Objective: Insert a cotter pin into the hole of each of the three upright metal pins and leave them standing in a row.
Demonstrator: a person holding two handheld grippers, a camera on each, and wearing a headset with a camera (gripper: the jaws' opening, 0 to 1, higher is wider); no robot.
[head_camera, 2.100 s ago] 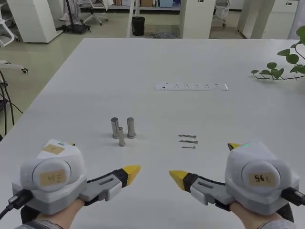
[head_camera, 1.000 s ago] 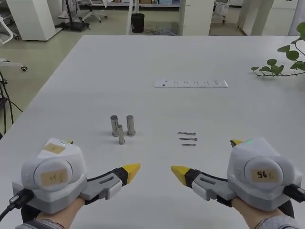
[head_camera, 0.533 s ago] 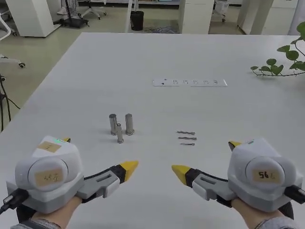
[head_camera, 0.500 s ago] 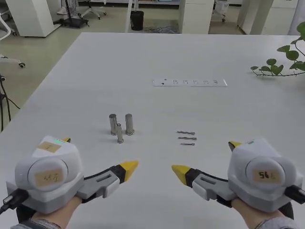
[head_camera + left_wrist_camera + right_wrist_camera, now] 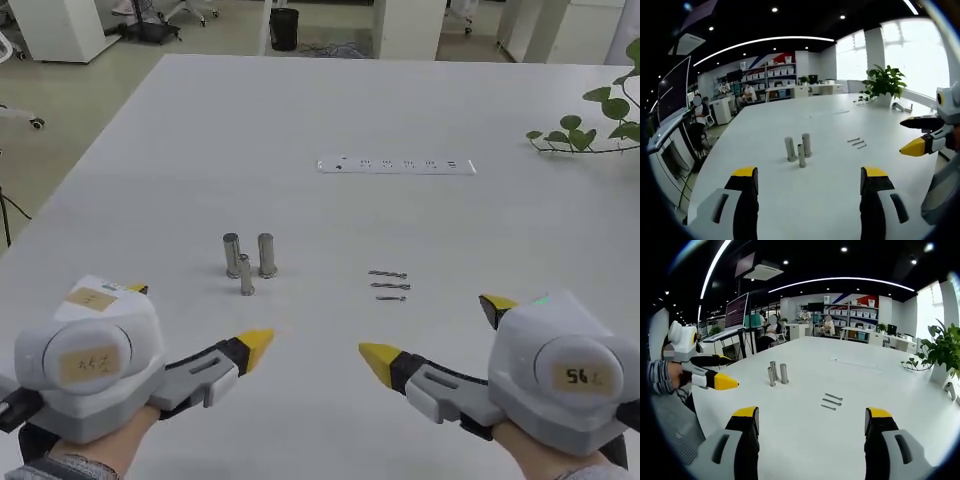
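Three upright metal pins stand in a tight cluster on the white table, two tall and one shorter in front; they also appear as pins and pins. Three small cotter pins lie side by side to their right, seen too as cotter pins and cotter pins. My left gripper hovers open at the near left, well short of the pins, its jaws empty. My right gripper is open and empty at the near right, nearer me than the cotter pins.
A white power strip lies beyond the parts at mid-table. A trailing green plant sits at the far right edge. The bare table top stretches between the grippers and the parts. Office furniture and people are far behind.
The head camera has tipped down a little. My left gripper has drifted slightly left. The pins and cotter pins have not moved, and both grippers stay open.
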